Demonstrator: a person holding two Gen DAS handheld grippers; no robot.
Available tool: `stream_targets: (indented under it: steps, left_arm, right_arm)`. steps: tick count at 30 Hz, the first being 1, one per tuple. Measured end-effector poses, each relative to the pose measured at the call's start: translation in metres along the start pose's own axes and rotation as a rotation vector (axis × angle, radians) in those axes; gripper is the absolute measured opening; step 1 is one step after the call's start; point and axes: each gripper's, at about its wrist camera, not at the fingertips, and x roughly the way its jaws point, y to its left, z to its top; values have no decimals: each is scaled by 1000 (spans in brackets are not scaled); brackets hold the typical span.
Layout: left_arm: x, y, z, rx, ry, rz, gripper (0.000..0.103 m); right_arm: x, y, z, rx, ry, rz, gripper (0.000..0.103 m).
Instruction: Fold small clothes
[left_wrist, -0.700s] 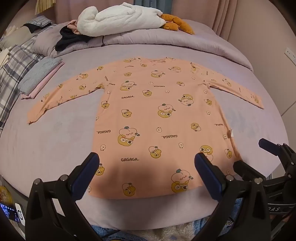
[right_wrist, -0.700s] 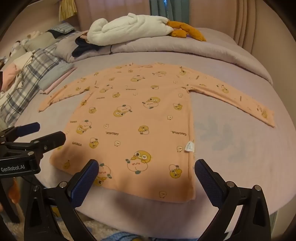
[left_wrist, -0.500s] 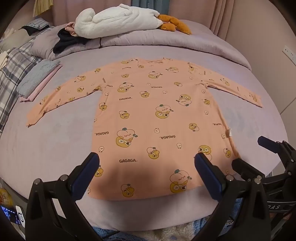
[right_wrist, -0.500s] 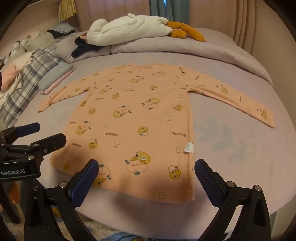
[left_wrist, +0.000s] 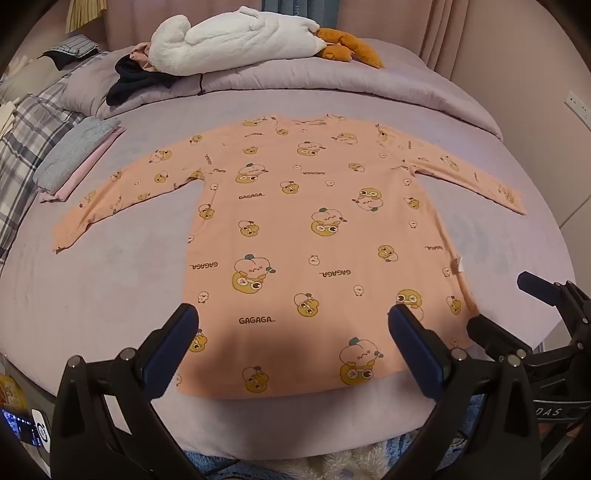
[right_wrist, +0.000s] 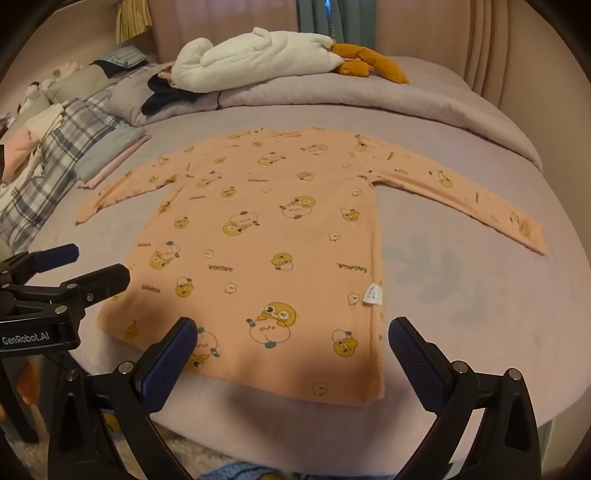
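A peach long-sleeved shirt printed with cartoon ducks lies flat on the lilac bed, both sleeves spread out, hem toward me. My left gripper hovers open above the hem's left half, nothing between its blue pads. My right gripper hovers open above the hem's right corner, near the white care label. Each gripper shows in the other's view: the right gripper at the right edge, the left gripper at the left edge. Neither touches the cloth.
A white plush with an orange toy lies on the rolled duvet at the back. Folded grey and pink clothes and a plaid blanket sit at the left. Dark garment beside the plush. Bed edge lies just below the hem.
Both grippers have shifted slightly; the shirt sits a little lower and nearer in the views. Jaws stay wide and the shirt has not moved.
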Motion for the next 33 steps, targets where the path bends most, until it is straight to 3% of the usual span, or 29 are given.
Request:
stream_targets:
  steps: [33]
  left_arm:
    - [2,-6,1,2,3,2,103]
  right_arm:
    - [1,1,-2,5,2,11,102]
